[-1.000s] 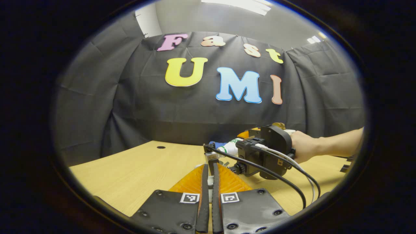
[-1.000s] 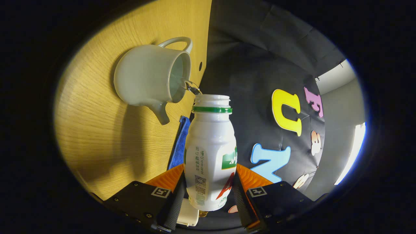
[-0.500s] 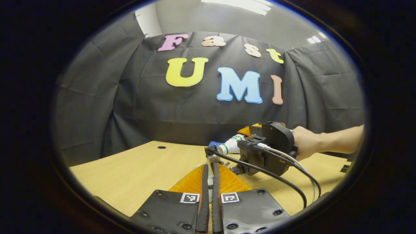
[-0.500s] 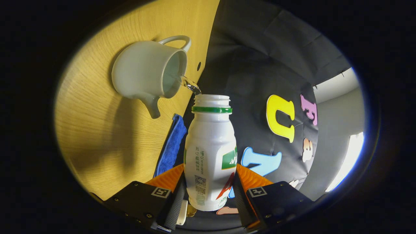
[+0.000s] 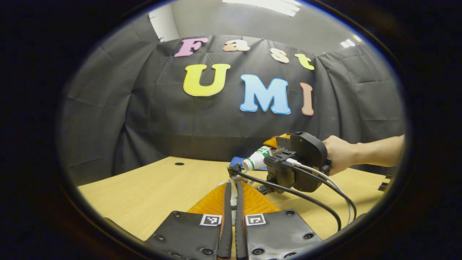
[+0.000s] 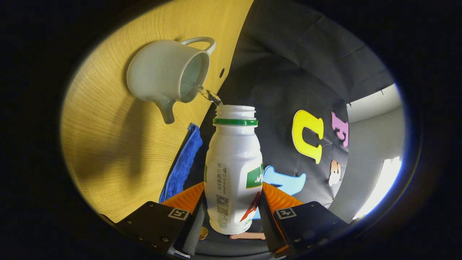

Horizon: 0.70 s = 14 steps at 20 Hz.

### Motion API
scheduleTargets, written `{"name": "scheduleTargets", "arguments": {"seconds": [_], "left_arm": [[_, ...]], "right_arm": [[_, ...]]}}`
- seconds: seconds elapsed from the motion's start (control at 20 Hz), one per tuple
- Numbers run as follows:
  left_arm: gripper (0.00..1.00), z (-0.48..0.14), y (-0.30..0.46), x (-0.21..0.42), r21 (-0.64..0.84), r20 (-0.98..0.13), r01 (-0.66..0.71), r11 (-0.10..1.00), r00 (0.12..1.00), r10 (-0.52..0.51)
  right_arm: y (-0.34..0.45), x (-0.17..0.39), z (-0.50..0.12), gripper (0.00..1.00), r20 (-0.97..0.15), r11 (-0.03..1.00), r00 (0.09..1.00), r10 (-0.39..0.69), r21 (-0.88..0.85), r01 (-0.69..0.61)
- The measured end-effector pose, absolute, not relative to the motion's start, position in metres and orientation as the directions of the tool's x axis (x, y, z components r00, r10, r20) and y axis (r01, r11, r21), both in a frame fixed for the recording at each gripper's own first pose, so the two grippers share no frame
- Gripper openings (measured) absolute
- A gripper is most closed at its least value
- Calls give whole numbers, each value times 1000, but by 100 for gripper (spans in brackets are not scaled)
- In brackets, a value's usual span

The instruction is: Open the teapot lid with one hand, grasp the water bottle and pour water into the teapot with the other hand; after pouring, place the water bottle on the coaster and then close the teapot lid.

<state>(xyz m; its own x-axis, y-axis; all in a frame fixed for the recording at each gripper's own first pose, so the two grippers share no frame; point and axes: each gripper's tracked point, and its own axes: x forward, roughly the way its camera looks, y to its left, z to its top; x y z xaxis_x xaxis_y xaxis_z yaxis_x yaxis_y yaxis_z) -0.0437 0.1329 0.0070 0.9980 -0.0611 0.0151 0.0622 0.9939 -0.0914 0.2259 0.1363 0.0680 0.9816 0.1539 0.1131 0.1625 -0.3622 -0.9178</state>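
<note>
My right gripper (image 6: 232, 191) is shut on the white water bottle (image 6: 232, 169), which has a green neck ring and no cap. The bottle is tipped, and a thin stream of water (image 6: 207, 95) runs from its mouth into the open white teapot (image 6: 162, 72) on the table. In the left gripper view, a hand (image 5: 339, 155) holds that right gripper (image 5: 292, 162) with the bottle (image 5: 254, 160) pointing left. My left gripper (image 5: 232, 186) is shut, with a white sliver of the teapot lid (image 5: 234, 202) between its fingers; the rest of the lid is hidden.
A blue cloth (image 6: 180, 162) lies on the wooden table (image 5: 144, 191) near the back wall, beside the teapot. A small round hole (image 5: 178, 163) sits in the table top at the far left. Black cables (image 5: 317, 202) trail from the right gripper.
The right gripper and bottle have risen slightly and swung, so the teapot sits farther up in the right gripper view. Water keeps streaming. The left gripper has stayed put.
</note>
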Motion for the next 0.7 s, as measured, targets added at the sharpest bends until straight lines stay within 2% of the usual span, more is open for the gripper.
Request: {"name": "scheduleTargets", "arguments": {"seconds": [0.2, 0.25, 0.35, 0.4, 0.5, 0.7], "left_arm": [[14, 6, 132, -42, -89, 7, 66, 994, 998, -65], [10, 5, 132, -42, -87, 5, 66, 994, 998, -66], [10, 6, 133, -43, -85, 4, 66, 994, 998, -66], [14, 6, 134, -44, -85, 4, 67, 994, 998, -66], [14, 6, 134, -44, -84, 5, 65, 994, 998, -64], [14, 6, 135, -44, -89, 1, 60, 994, 998, -61]], "right_arm": [[137, 226, 71, 71, 123, -373, 980, 159, -911, 175], [138, 226, 72, 71, 125, -376, 978, 164, -909, 180], [140, 228, 74, 71, 131, -390, 976, 172, -901, 190], [141, 229, 76, 71, 134, -397, 975, 177, -897, 195], [143, 230, 78, 69, 138, -407, 973, 186, -890, 205], [148, 230, 84, 71, 151, -422, 967, 207, -877, 228]]}}
